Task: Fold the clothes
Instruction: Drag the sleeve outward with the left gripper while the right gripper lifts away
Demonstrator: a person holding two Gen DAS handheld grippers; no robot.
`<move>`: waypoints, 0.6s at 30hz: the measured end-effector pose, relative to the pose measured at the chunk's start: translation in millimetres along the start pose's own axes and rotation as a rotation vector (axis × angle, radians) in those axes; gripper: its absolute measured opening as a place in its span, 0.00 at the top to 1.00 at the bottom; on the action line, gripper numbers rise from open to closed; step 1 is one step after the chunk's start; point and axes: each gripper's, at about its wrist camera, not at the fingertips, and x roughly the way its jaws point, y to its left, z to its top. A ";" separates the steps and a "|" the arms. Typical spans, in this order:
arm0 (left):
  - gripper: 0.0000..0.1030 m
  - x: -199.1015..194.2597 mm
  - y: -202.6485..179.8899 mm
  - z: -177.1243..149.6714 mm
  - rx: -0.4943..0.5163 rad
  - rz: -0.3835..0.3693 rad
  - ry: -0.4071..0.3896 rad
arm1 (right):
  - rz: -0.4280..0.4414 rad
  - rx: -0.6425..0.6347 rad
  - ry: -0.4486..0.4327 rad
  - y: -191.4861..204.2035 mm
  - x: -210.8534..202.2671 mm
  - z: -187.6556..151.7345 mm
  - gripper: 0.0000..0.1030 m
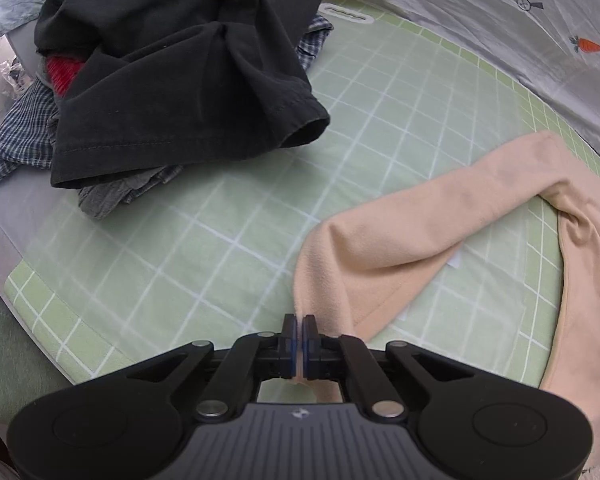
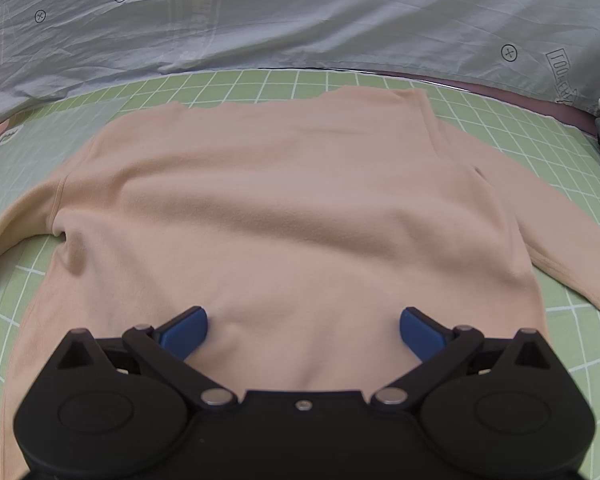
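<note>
**Trainee:** What have I got in hand?

**Me:** My left gripper has its fingers pressed together on the cuff end of the sleeve; a sliver of peach cloth shows between the pads. My right gripper hovers over the sweater near its lower edge, fingers spread wide, pinching nothing.

**Trainee:** Where does the sweater lie?

**Me:** Flat on the green grid mat, body spread out, with a grey sheet beyond it. A pile of dark clothes sits well apart, at the mat's far left corner.

**Trainee:** Which way does it run?

**Me:** In the right view its long axis runs away from me, the hem probably nearest and the shoulders at the far side. The sleeve I hold slants outward from the shoulder.

**Trainee:** How do I fold it well?

**Me:** I'd judge the step is carrying that sleeve across the body. Keep the cuff low, lay it straight across, and use the right fingers to steady the cloth so the body doesn't drag or wrinkle.
</note>
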 end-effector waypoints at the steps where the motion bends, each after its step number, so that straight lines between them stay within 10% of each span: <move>1: 0.97 1.7 4.9 2.9 0.002 0.001 -0.001 | 0.000 0.001 -0.004 0.2 0.2 -0.7 0.00; 8: 0.97 17.5 23.5 19.4 0.082 0.137 -0.021 | -0.002 -0.012 0.006 0.2 -0.3 -0.4 0.00; 18: 0.97 32.6 32.6 29.1 0.025 0.129 0.007 | 0.084 -0.076 -0.135 22.1 -21.7 46.5 0.00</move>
